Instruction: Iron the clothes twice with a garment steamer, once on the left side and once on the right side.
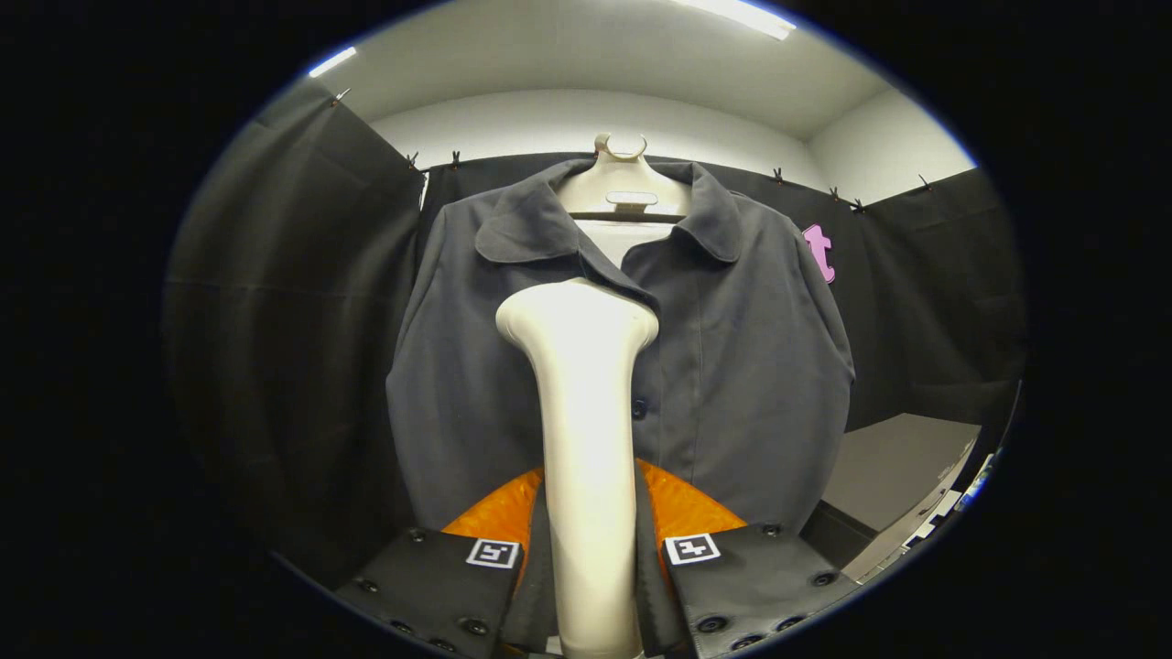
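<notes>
Black cloth point(293, 302) is hung on clips around the booth, with a white wall point(586, 124) and ceiling seen above it and two ceiling light strips point(737, 16) lit. One dark grey jacket point(732, 366) is hung on one pale hanger point(621, 178), whose hook is seen above the collar; a single dark button point(638, 408) can be made out on the front placket, beside the steamer's stem. One cream garment steamer point(586, 439) is held upright between the two fingers of the gripper point(590, 558), its stem gripped on both sides with the jaws closed down to the stem's width. The steamer's rounded head point(577, 316) is seen just below the collar, against the middle of the chest or close in front of it; contact with the fabric cannot be judged. Two square black-and-white markers point(493, 553) are carried on the fingers, one on each; no readable writing is found on them. An orange part point(682, 508) of the gripper body is seen behind the stem. A grey surface point(902, 462) is seen beyond the jacket's lower edge, to one side.
</notes>
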`<state>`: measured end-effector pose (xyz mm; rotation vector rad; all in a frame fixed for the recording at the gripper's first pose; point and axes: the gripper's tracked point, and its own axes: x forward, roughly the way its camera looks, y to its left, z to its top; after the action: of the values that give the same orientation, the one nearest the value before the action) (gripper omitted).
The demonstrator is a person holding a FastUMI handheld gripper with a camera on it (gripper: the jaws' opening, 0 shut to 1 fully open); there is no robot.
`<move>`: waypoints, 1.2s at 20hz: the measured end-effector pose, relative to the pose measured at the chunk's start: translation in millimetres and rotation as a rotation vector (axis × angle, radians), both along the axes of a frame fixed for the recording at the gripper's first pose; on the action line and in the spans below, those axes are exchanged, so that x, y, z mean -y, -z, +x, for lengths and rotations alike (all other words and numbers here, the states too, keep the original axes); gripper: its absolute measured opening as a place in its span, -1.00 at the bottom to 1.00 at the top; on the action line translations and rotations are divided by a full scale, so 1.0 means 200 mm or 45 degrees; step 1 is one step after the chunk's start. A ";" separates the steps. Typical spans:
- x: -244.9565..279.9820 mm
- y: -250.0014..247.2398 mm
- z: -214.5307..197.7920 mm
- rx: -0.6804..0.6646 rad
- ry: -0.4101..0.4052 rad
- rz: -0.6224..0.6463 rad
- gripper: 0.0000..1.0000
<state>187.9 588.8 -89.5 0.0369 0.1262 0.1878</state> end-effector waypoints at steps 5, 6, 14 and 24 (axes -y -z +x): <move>-0.01 0.07 0.00 0.002 0.004 -0.042 -0.12; -0.01 0.08 -0.01 -0.001 0.003 -0.043 -0.12; 0.01 0.30 -0.13 -0.071 -0.009 -0.059 -0.12; -0.04 0.68 -0.33 -0.195 -0.067 -0.102 -0.12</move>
<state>121.6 596.0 -224.6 -0.0319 0.2873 0.2323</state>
